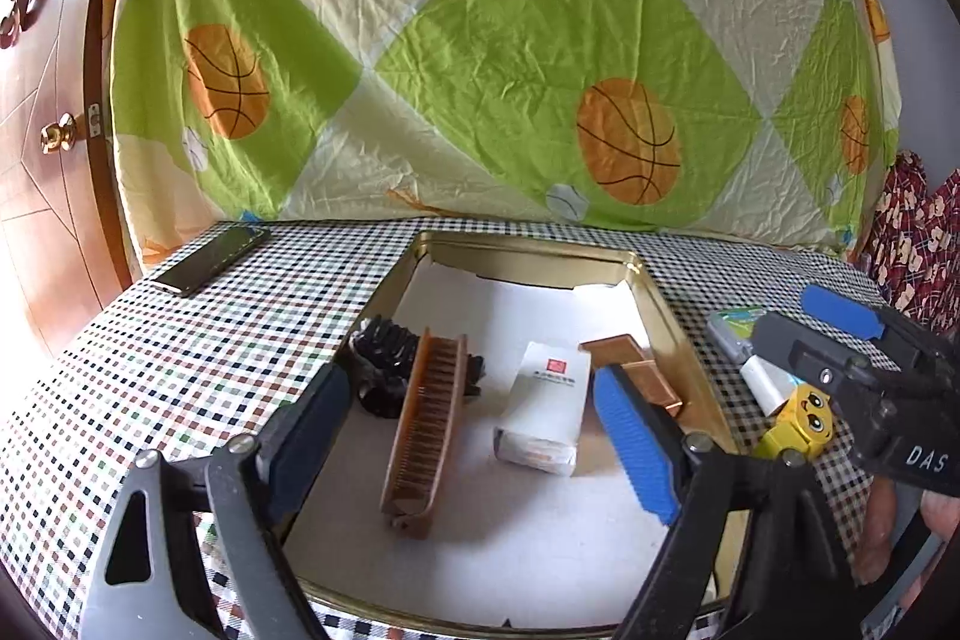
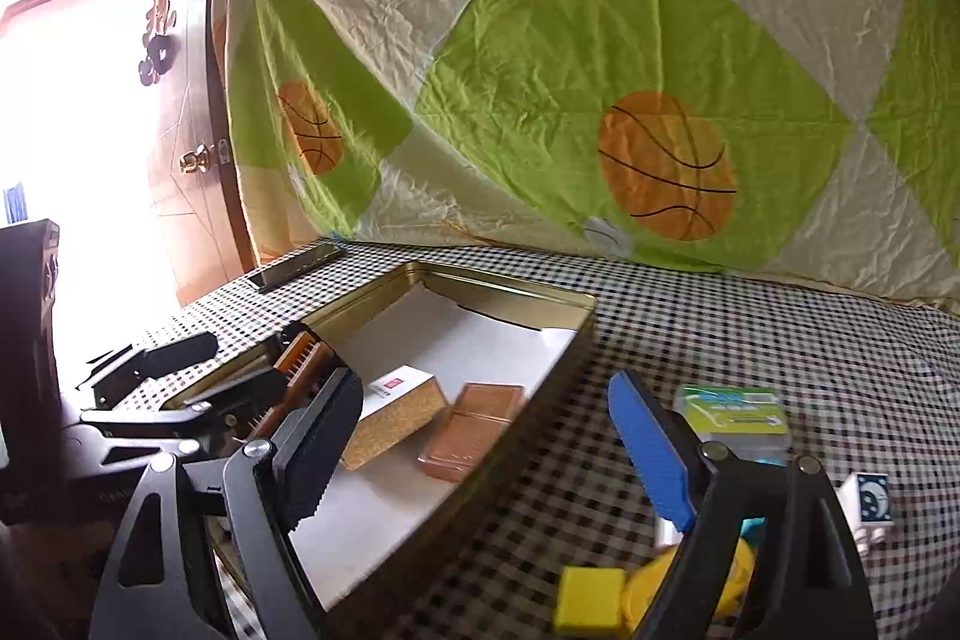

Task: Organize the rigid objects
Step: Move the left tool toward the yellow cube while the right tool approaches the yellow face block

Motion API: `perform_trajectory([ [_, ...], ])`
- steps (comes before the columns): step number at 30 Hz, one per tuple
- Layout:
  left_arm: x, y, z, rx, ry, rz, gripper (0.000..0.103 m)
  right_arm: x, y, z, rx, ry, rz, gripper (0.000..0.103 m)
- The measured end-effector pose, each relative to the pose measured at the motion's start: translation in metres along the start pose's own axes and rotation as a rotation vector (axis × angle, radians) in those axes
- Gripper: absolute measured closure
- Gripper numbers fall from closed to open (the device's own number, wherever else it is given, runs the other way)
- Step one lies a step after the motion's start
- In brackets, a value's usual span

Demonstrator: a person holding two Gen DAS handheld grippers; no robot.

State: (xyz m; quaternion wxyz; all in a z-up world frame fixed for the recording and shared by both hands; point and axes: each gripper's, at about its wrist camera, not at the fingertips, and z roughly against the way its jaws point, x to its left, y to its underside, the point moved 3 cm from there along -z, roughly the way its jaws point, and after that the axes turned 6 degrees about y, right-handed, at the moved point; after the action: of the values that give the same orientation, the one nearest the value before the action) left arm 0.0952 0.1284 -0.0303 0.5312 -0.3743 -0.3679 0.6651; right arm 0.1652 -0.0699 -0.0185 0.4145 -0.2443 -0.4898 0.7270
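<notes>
Left tool [image 1: 474, 436] gapes over the tin [image 1: 660, 298], empty.

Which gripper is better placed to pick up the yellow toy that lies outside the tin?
Probably the right gripper: it is open, with the yellow toy just below its fingers. The left gripper, also open, hangs over the tin.

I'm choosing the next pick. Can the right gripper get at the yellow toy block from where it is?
Probably yes. The right gripper is open and empty, and the yellow toy block lies uncovered on the checked tablecloth just below its fingers, outside the tin.
</notes>
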Motion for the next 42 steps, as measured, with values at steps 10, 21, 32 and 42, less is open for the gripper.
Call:
perform_trajectory([
  [10,-0.074,0.009,0.002,-0.008,0.099,-0.063,0.001,-0.087,0.031,0.021,0.097,0.138,-0.112,0.016],
  [21,-0.092,0.008,-0.003,-0.007,0.085,-0.078,0.001,-0.080,0.044,-0.004,0.259,0.127,-0.055,0.016],
  [32,-0.090,0.010,-0.003,-0.002,0.095,-0.069,0.001,-0.098,0.056,-0.015,0.375,0.191,-0.112,0.016],
  [42,-0.111,0.011,-0.005,0.006,0.123,-0.115,0.001,-0.100,0.059,-0.027,0.435,0.165,-0.102,0.043],
])
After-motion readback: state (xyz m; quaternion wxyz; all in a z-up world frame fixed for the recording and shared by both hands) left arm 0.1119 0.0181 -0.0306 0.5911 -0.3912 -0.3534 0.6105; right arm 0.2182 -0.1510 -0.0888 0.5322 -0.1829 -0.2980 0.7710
